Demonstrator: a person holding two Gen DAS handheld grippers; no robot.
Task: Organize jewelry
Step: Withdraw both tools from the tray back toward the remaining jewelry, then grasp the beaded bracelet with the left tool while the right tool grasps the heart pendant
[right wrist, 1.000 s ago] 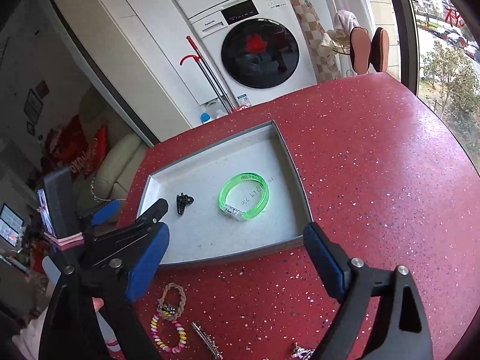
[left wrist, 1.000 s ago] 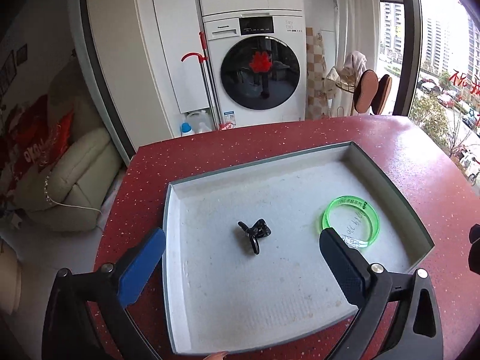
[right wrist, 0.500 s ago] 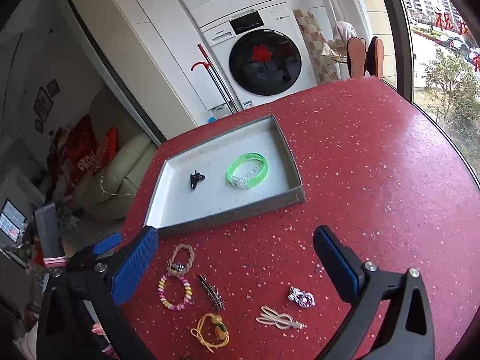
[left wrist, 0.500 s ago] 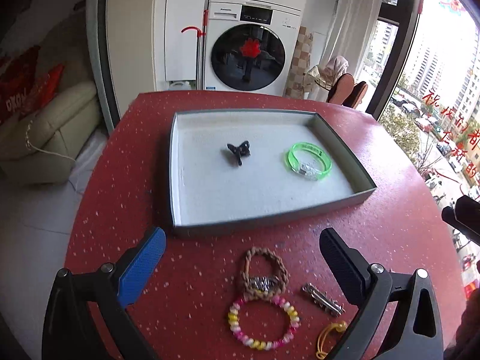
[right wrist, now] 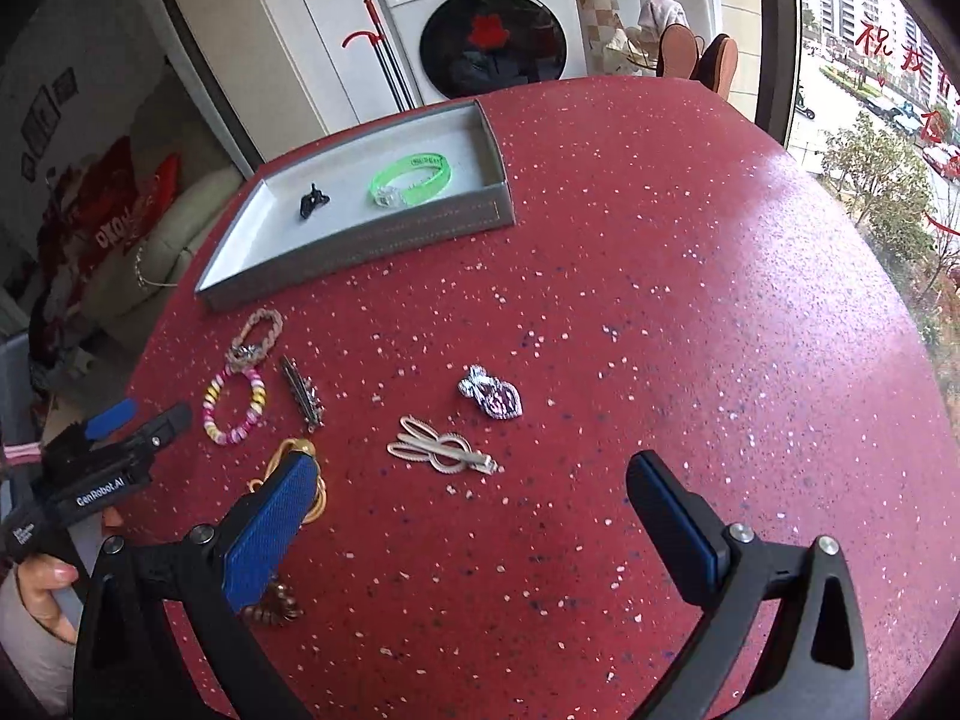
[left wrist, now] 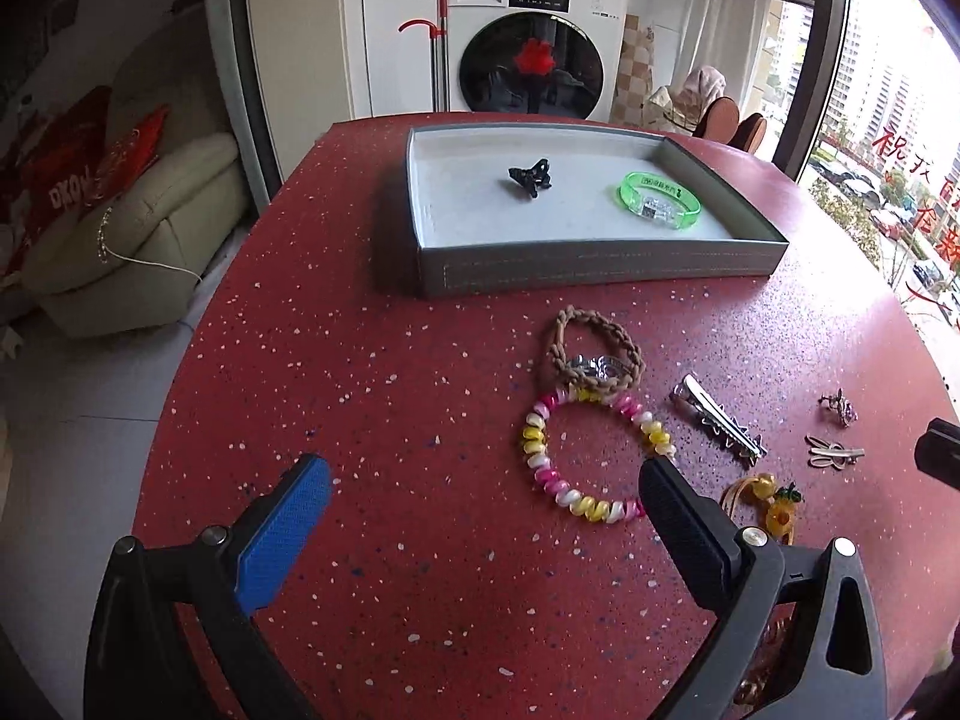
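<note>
A grey tray [left wrist: 600,267] [right wrist: 360,246] on the red table holds a green bracelet [left wrist: 660,199] [right wrist: 411,180] and a black hair claw [left wrist: 530,177] [right wrist: 313,201]. In front of it lie a brown braided bracelet [left wrist: 594,354] [right wrist: 258,333], a pink-yellow spiral band [left wrist: 591,459] [right wrist: 234,405], a silver clip [left wrist: 717,423] [right wrist: 303,393], a yellow charm cord [left wrist: 765,501] [right wrist: 294,462], a looped silver hairpin [right wrist: 441,453] and a crystal brooch [right wrist: 492,397]. My left gripper [left wrist: 480,495] is open above the table beside the spiral band. My right gripper [right wrist: 471,510] is open just short of the hairpin.
The round red table [right wrist: 690,300] extends to the right of the jewelry. A washing machine [left wrist: 531,42], a beige sofa [left wrist: 138,228] and a window [right wrist: 870,60] stand beyond the table. Another brown beaded piece [right wrist: 273,609] lies under my right gripper's left finger.
Both grippers have drawn back from the tray and dropped lower toward the loose jewelry at the table's front. Both stay open and empty.
</note>
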